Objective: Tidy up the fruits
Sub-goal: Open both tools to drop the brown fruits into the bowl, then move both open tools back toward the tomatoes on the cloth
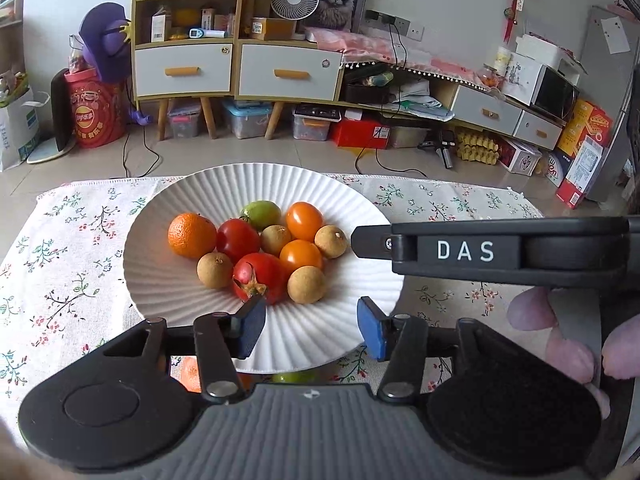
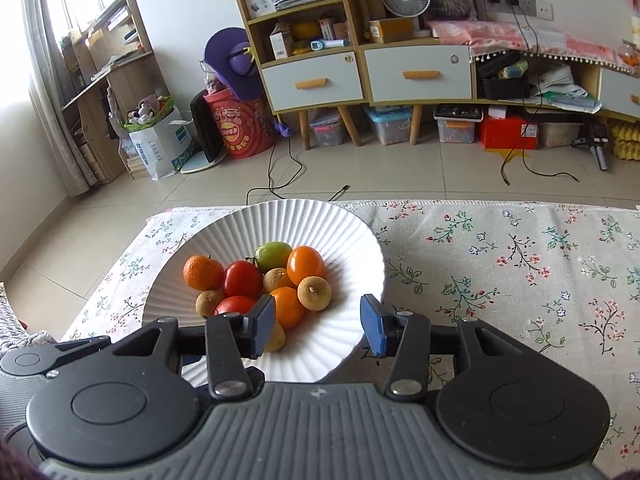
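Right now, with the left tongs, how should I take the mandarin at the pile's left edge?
Grip the mandarin across its round middle, coming from above and its bare left side. A red tomato touches its right, so slip one finger into that seam; the plate is bare to its left.

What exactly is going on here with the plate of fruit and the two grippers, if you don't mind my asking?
A person is sorting fruit with a handheld gripper in each hand. The left gripper and the right gripper both hover over the near edge of the white plate, open and holding nothing. The plate sits on a floral tablecloth and holds a mandarin, red and orange tomatoes, a green one and several longans, piled together.
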Tool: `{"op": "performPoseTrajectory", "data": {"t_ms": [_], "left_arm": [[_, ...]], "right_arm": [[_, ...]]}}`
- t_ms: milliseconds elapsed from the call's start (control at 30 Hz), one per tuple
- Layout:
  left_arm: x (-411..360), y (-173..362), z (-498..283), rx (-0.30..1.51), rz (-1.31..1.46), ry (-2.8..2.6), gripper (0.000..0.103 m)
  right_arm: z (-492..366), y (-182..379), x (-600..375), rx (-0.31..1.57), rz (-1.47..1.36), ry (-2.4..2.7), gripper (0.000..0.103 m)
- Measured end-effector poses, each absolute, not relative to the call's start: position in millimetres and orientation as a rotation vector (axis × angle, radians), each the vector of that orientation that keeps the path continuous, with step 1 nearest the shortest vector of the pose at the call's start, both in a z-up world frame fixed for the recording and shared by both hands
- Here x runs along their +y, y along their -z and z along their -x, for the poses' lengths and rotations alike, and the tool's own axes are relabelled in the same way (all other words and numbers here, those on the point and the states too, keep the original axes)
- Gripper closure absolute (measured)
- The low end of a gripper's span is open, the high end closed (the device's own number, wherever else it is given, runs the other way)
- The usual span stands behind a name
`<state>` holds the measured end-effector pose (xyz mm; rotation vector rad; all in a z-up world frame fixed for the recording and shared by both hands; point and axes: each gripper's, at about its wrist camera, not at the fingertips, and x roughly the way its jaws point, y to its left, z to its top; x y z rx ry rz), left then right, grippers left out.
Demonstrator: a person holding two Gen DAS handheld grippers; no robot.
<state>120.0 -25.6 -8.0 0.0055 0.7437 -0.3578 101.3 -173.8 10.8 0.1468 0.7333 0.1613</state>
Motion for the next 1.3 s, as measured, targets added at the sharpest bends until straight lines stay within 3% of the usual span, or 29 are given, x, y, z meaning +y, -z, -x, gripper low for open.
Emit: {"op": "performPoseTrajectory", "data": {"t_ms": [767,900,1300], "left_arm": [[4,-4,-95,0.725,-0.083,0.345,0.014],[8,-3,-91,0.725,-0.101,0.324,0.007],[31,10,-82,0.761,-0.141,0.275,0.004]], "right_arm": [[-55,-13,-190,0.741,-0.052,-0.164,0.03],[-47,-8,-186,0.754,-0.024,-0.177,0.02],[-27,6,-176,0.784,0.06,-0.198,0.003]]}}
